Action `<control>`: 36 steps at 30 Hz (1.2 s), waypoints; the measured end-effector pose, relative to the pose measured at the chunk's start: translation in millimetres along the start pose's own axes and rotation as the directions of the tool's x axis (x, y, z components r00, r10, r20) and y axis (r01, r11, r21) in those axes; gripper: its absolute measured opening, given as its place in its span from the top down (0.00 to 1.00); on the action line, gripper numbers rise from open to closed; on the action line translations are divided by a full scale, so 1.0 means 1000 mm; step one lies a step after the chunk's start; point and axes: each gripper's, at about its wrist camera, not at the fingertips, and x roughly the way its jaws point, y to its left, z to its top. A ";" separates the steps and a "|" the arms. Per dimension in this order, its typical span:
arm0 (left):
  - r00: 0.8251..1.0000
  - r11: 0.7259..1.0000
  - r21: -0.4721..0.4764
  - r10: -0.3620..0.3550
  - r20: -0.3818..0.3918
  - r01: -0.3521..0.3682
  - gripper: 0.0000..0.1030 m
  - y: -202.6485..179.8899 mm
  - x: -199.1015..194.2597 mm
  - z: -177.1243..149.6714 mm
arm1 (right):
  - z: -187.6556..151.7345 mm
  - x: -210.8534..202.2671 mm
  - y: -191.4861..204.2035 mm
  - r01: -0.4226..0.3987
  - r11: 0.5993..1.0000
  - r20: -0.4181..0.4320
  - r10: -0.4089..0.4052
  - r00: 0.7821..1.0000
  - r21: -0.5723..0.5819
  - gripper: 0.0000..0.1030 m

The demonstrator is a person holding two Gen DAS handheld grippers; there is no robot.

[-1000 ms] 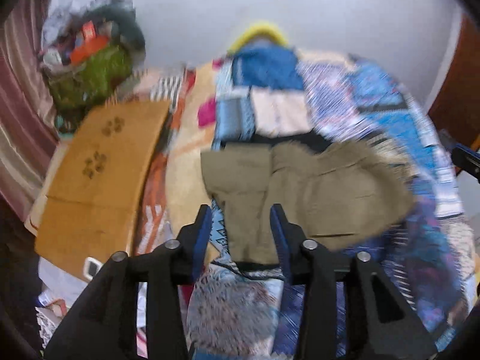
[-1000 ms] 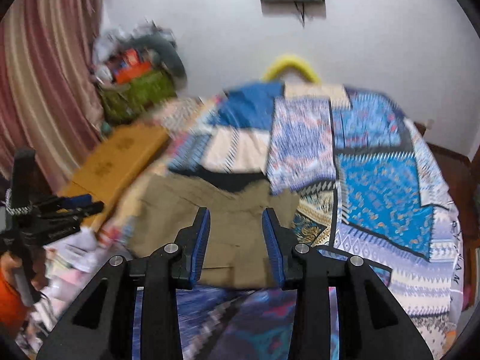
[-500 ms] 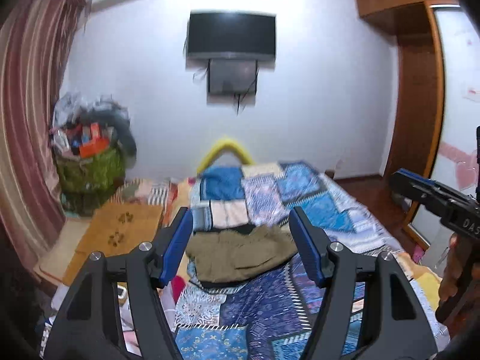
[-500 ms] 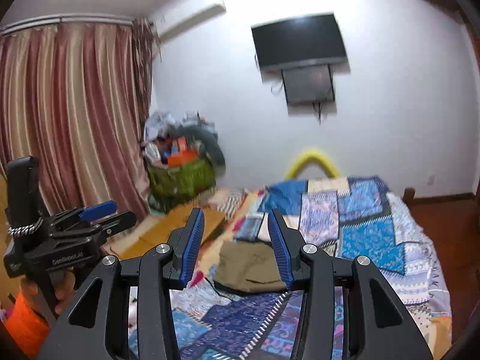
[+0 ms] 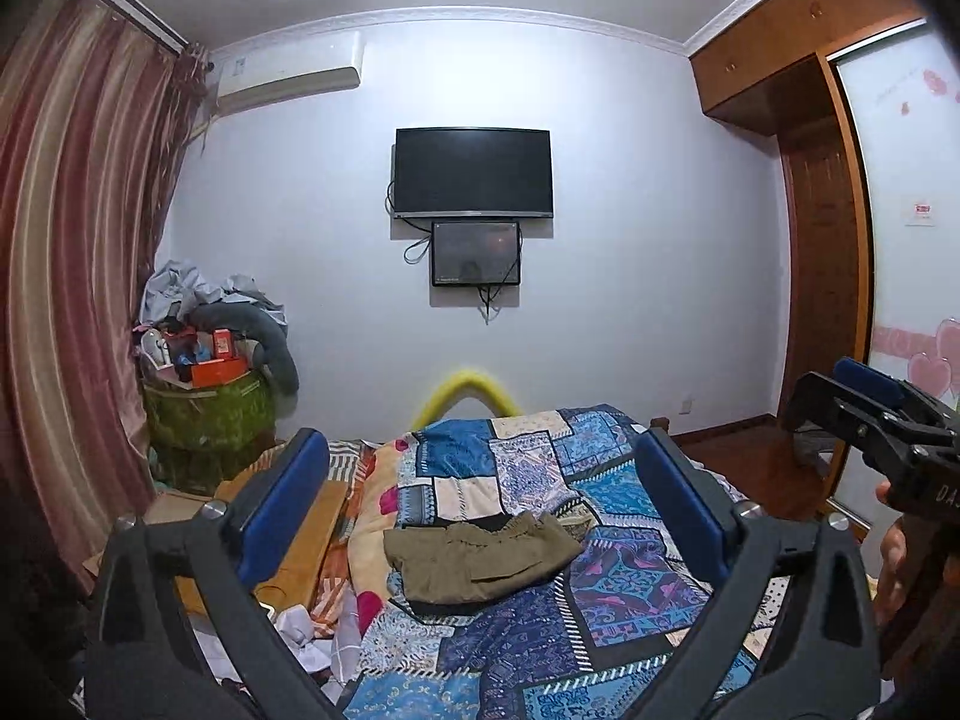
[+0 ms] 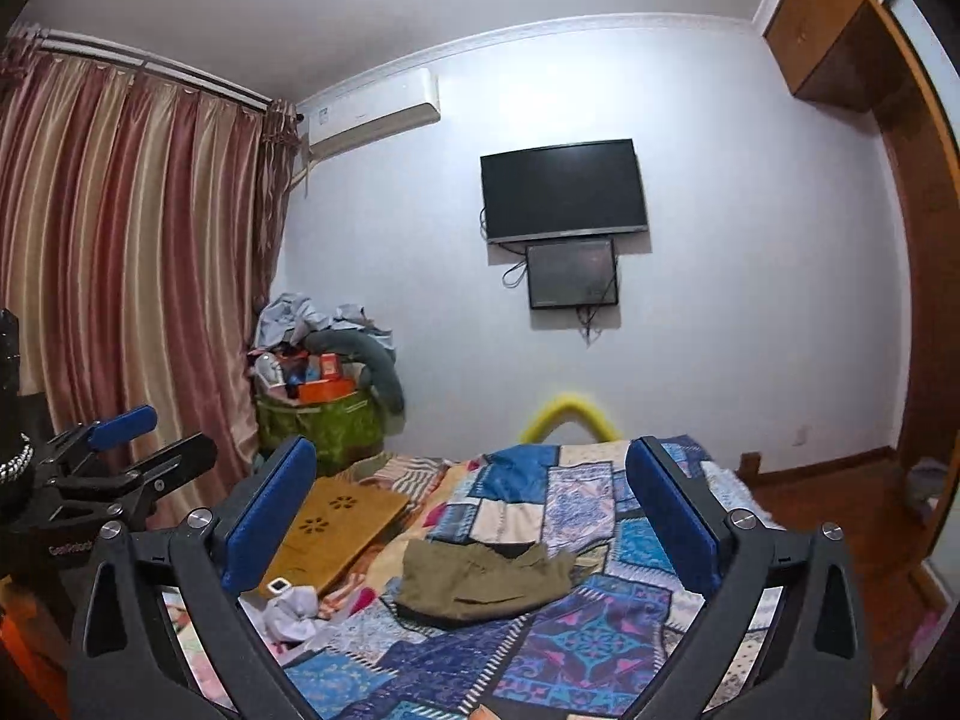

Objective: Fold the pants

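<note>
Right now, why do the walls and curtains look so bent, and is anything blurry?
Left wrist view: fisheye lens bows the curtain and ceiling edge; the pants are sharp. Right wrist view: same bending on the wardrobe; the yellow hoop looks soft.

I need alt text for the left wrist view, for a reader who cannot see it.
The open left gripper frames folded olive pants lying untouched on a bed with a patchwork quilt. The right gripper enters at the right edge; a dark television hangs on the far wall.

Wall-mounted television (image 5: 473,171), striped curtains (image 6: 120,252)
</note>
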 end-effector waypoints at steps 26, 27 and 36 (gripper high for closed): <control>1.000 1.000 -0.007 -0.021 0.002 0.021 0.00 -0.001 0.001 -0.003 | -0.014 -0.010 0.000 0.002 1.000 -0.035 -0.002 0.999 -0.007 0.00; 1.000 1.000 -0.007 -0.019 0.005 0.019 0.00 -0.001 0.001 -0.003 | -0.013 -0.010 -0.001 0.002 1.000 -0.035 -0.002 0.999 -0.005 0.00; 1.000 1.000 -0.018 -0.019 -0.008 0.019 0.00 0.001 0.007 -0.007 | -0.013 -0.013 -0.003 0.004 1.000 -0.035 -0.004 0.999 -0.005 0.00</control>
